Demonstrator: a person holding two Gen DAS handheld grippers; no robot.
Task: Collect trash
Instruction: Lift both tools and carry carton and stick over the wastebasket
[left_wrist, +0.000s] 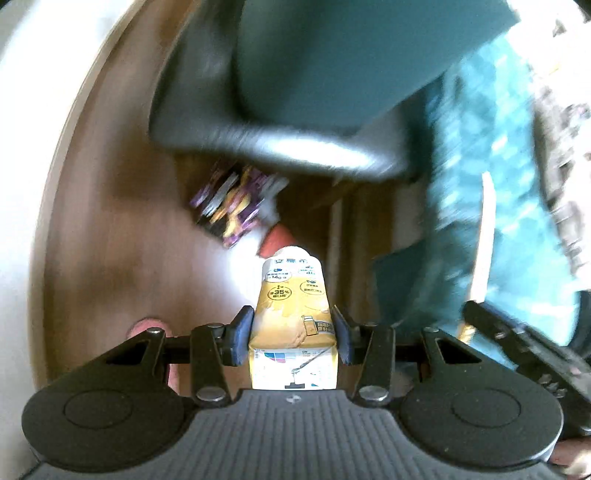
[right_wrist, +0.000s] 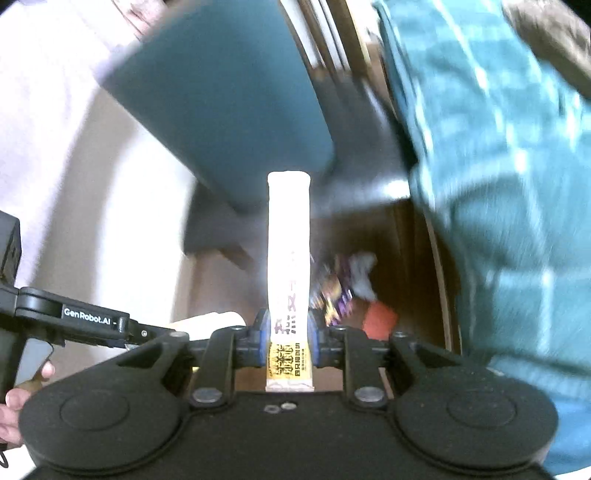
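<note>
My left gripper (left_wrist: 293, 334) is shut on a yellow and white drink carton (left_wrist: 291, 306), held lengthwise between the blue pads. My right gripper (right_wrist: 287, 334) is shut on a long white sachet (right_wrist: 289, 258) with a yellow printed end, sticking straight out. On the brown wooden floor (left_wrist: 110, 240) ahead lie a crumpled purple and yellow wrapper (left_wrist: 232, 203) and an orange piece (left_wrist: 275, 240); both also show in the right wrist view, the wrapper (right_wrist: 336, 291) and the orange piece (right_wrist: 380, 319). The views are motion-blurred.
A teal-cushioned chair with a dark frame (left_wrist: 314, 74) stands over the floor trash, also in the right wrist view (right_wrist: 221, 103). The person's teal checked clothing (right_wrist: 498, 184) fills the right. The left gripper's arm (right_wrist: 74, 317) shows at the right view's left edge.
</note>
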